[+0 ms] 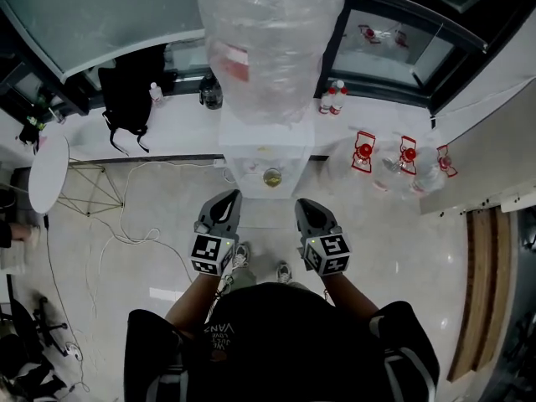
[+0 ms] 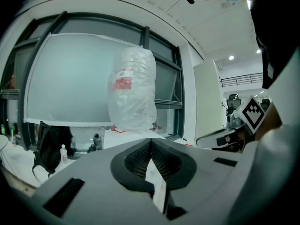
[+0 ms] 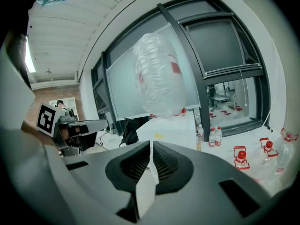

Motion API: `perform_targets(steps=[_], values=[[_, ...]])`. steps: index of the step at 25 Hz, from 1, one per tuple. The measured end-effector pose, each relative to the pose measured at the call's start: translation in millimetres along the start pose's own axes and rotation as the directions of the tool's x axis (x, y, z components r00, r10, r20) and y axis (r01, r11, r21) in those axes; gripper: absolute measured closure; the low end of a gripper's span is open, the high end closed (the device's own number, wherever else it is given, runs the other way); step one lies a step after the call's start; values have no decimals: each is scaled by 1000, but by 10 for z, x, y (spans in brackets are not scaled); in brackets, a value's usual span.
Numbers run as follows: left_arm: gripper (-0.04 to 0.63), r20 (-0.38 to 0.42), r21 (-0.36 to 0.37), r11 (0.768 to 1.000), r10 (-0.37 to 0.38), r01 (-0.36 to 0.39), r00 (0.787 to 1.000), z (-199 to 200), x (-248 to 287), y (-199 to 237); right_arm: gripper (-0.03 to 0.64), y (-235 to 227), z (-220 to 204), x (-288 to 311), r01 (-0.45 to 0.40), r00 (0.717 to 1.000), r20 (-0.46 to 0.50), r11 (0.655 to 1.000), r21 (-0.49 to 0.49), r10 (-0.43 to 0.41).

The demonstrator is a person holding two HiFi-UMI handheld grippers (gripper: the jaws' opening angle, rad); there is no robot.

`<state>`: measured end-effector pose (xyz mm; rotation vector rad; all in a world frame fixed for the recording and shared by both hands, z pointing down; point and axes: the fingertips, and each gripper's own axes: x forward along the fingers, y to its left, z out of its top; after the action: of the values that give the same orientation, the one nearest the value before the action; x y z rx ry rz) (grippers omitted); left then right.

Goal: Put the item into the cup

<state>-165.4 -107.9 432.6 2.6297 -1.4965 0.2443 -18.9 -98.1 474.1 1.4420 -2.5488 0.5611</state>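
Left gripper [image 1: 227, 198] and right gripper [image 1: 306, 205] are held side by side, low in front of the person, tips pointing forward. In each gripper's own view the jaws are pressed together at the tips with nothing between them.

Cup [image 1: 272, 177] – small, with a yellowish inside – sits in the recess of the white dispenser [image 1: 251, 153]. It is just ahead of both tips, between their two lines, touching neither. Which thing is the item to go in cannot be made out.

Above and beyond the cup, a big plastic-wrapped water bottle [image 1: 268, 40] stands on the dispenser. Two small red-capped bottles [image 1: 332, 99] are ahead-right of the right gripper. A black backpack [image 1: 130, 95] rests against the window ledge, ahead-left of the left gripper and well apart from it.
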Motion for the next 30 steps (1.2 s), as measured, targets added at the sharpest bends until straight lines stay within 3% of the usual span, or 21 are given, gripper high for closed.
perform_targets(steps=[6, 10, 21, 26, 30], values=[[577, 27, -14, 999, 36, -36, 999, 194, -224, -60, 571, 74, 131, -123, -10, 1000, -19, 1000, -20, 9], [577, 49, -24, 998, 64, -63, 997, 305, -327, -111, 571, 102, 224, -132, -39, 999, 30, 999, -16, 40], [577, 102, -42, 992, 124, -120, 987, 469, -495, -146, 571, 87, 306, -194, -41, 998, 42, 998, -37, 43], [577, 95, -61, 988, 144, -139, 985, 469, -529, -143, 571, 57, 334, -217, -28, 998, 50, 999, -36, 29], [577, 92, -34, 991, 135, -132, 987, 410, -505, -150, 571, 63, 344, -217, -24, 998, 51, 999, -28, 26]])
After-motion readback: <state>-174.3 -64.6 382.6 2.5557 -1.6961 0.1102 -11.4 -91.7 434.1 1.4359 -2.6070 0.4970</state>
